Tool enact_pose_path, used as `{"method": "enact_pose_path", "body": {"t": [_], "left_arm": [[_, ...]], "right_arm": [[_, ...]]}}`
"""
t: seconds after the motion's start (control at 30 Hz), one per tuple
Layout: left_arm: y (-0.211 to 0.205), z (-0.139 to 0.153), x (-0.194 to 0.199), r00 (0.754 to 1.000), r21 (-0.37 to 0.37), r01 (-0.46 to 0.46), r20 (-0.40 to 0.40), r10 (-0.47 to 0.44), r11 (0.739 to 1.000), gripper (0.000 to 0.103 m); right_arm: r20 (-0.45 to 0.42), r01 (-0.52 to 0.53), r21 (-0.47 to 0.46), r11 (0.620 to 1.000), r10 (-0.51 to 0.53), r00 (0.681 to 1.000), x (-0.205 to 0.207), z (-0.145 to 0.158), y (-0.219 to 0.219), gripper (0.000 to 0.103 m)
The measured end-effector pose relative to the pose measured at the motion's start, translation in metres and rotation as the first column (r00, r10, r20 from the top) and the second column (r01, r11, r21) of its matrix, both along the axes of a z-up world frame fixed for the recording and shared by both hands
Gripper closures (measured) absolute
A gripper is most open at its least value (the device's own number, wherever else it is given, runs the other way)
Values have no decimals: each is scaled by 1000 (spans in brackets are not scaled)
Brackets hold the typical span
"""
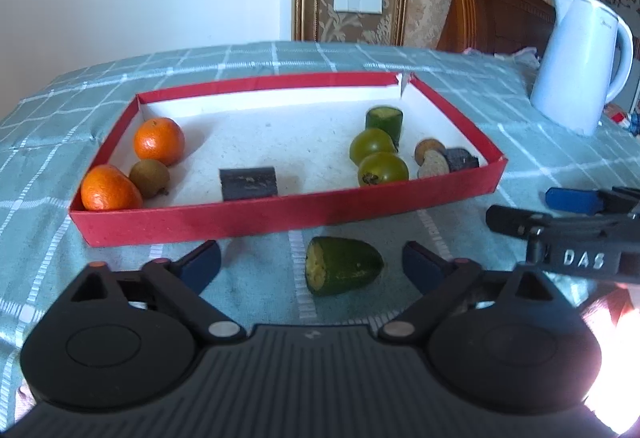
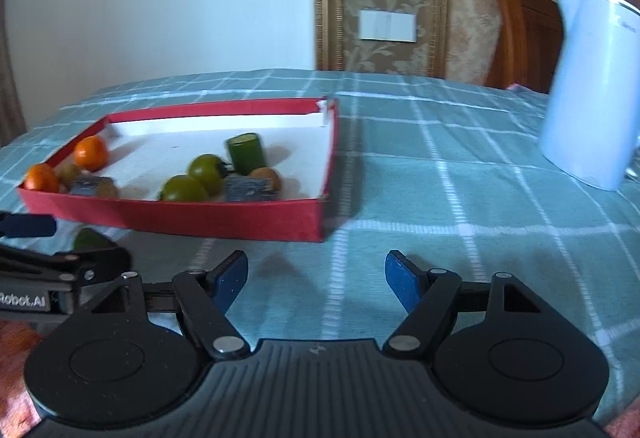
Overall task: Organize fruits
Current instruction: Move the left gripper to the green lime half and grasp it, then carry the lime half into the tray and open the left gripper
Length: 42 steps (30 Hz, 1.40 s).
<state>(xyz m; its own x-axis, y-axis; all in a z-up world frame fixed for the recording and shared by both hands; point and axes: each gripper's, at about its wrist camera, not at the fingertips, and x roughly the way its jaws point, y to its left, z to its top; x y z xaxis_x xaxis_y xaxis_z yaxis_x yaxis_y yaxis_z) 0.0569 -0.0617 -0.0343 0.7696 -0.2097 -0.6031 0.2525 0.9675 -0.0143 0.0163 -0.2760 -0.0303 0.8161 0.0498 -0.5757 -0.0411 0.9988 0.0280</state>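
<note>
A cut green cucumber end [image 1: 342, 266] lies on the checked cloth just in front of the red box [image 1: 280, 216]. My left gripper [image 1: 312, 258] is open around it, one pad on each side, neither touching. In the box, two oranges [image 1: 159, 140] and a brown kiwi [image 1: 149, 178] sit at the left. A dark chunk [image 1: 248, 183] is in the middle. Two green tomatoes [image 1: 383, 168], an upright cucumber piece [image 1: 384, 122] and other cut pieces [image 1: 434, 162] are at the right. My right gripper [image 2: 316, 266] is open over bare cloth, right of the left one.
A white kettle [image 2: 592, 98] stands on the cloth to the right of the box. A wooden headboard [image 1: 492, 6] and a papered wall with switches lie behind. The right gripper's blue pad [image 1: 572, 200] shows at the right edge of the left wrist view.
</note>
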Motion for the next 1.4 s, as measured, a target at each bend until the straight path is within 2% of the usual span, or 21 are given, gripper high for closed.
{"method": "enact_pose_path", "body": {"t": [0.3,0.4,0.47,0.6,0.77,0.8,1.13,1.4], "left_arm": [[-5,-5,1,1000,35,-4,3,4,999,13],[-5,-4,0,1000,34,-1,8,1,999,17],[-5,-4,-2,1000,33,1,19,-2,999,28],[-5,-3,-6,1000,24,9,29,-10,1000,38],[-9,-2,-12,997,21,54,46,-55,998,63],[-10,-2,-12,997,21,64,48,-65,998,65],[-7,2,-17,995,13,75,63,-76,997,66],[-1,40,-24,981,15,93,168,-94,996,66]], "right_arm": [[-28,2,31,1000,-2,1000,2,-1,-5,25],[-29,3,31,1000,-2,1000,3,-1,-4,24],[-32,2,30,1000,-1,1000,3,-2,-3,24],[-33,1,31,1000,0,999,4,-2,-3,23],[-34,0,31,1000,1,999,4,-3,-3,22],[-34,0,31,1000,1,999,4,-3,-3,22],[-35,-2,27,1000,3,999,5,-4,-2,21],[-37,-4,20,1000,5,999,4,-4,-1,21]]}}
